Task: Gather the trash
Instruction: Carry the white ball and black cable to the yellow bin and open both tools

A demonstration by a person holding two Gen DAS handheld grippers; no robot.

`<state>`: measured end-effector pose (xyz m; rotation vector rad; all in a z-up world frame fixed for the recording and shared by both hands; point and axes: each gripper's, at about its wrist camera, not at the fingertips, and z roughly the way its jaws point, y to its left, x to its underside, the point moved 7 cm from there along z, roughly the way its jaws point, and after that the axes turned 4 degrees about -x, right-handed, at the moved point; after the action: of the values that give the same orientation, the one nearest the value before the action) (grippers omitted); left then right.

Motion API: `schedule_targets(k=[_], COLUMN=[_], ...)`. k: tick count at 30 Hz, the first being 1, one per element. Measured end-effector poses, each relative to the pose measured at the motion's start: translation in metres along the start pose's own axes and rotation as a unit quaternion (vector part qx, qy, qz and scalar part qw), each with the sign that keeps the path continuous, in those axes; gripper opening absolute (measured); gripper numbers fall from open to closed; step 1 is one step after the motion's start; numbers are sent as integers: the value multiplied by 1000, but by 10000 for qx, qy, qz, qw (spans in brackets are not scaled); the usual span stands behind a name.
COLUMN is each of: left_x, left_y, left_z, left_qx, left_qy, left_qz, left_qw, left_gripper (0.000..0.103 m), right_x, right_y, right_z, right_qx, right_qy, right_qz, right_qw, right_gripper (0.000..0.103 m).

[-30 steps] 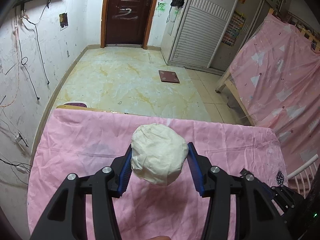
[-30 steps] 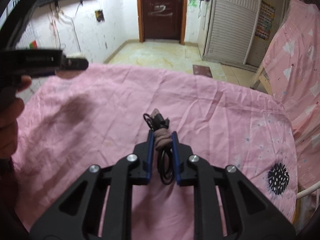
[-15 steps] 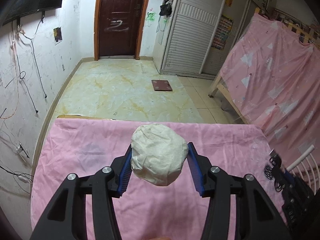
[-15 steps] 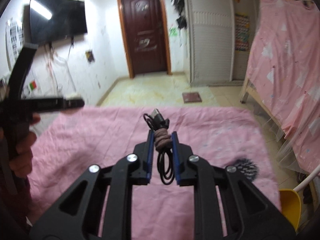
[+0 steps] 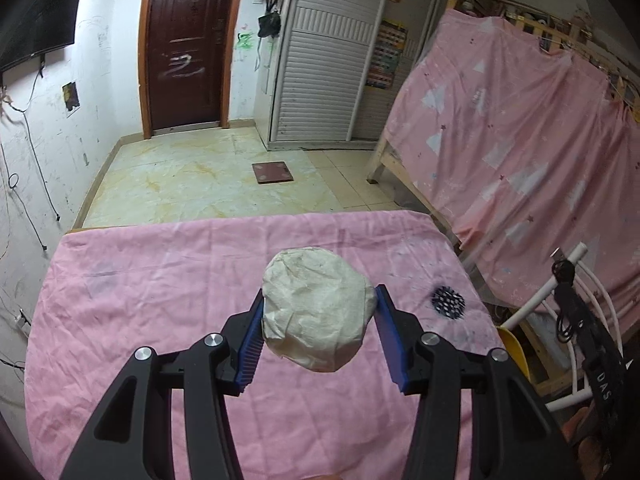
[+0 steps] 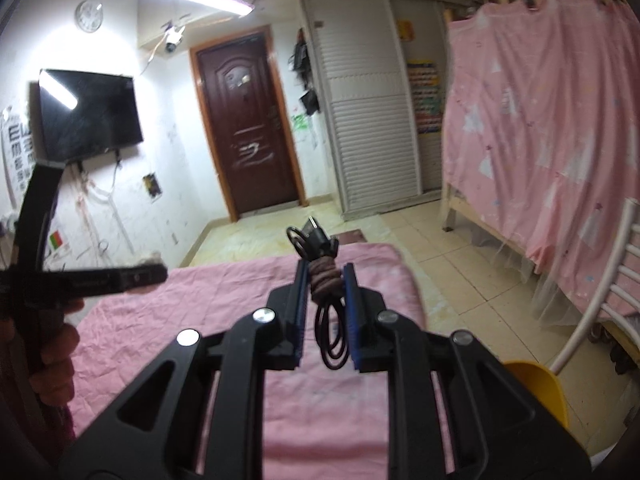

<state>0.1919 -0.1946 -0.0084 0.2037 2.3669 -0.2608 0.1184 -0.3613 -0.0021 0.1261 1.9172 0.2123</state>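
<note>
Left hand-held gripper [image 5: 320,324] is clamped on a crumpled white paper ball [image 5: 318,308]; both blue pads press its sides and the ball sits between the fingertips, lifted clear above the pink-covered bench [image 5: 140,300], over its middle toward the far edge. Right hand-held gripper [image 6: 325,280] is closed tight on a coiled black cable bundle [image 6: 326,280] wrapped in brown tape; the plug end pokes out past the tips, loops hang below the pads. It's held above the bench's right edge. Yellow bin [image 6: 536,388] sits low right, beside the bench.
</note>
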Motion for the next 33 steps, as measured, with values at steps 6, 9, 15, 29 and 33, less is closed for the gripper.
schedule_targets(k=[6, 9, 15, 29, 33], left_x=[8, 10, 12, 27, 34], left_y=[-29, -43, -77, -144, -170], left_z=[1, 2, 3, 11, 12], left_qx=[47, 75, 183, 386, 580], left_qy=[70, 102, 122, 310, 424], left_qz=[169, 251, 473, 913, 1042], left_qw=[9998, 9996, 9986, 9946, 9920], left_gripper=[44, 44, 44, 44, 44], right_x=[-2, -2, 4, 21, 18], right_y=[-47, -68, -101, -162, -168], right_z=[-29, -40, -56, -69, -78], right_qx=[239, 369, 598, 857, 895], right_qy=[-249, -327, -385, -320, -475], right_qz=[333, 451, 642, 1180, 1285], right_qw=[9989, 9978, 9954, 9888, 9865], right_gripper=[16, 16, 16, 59, 59])
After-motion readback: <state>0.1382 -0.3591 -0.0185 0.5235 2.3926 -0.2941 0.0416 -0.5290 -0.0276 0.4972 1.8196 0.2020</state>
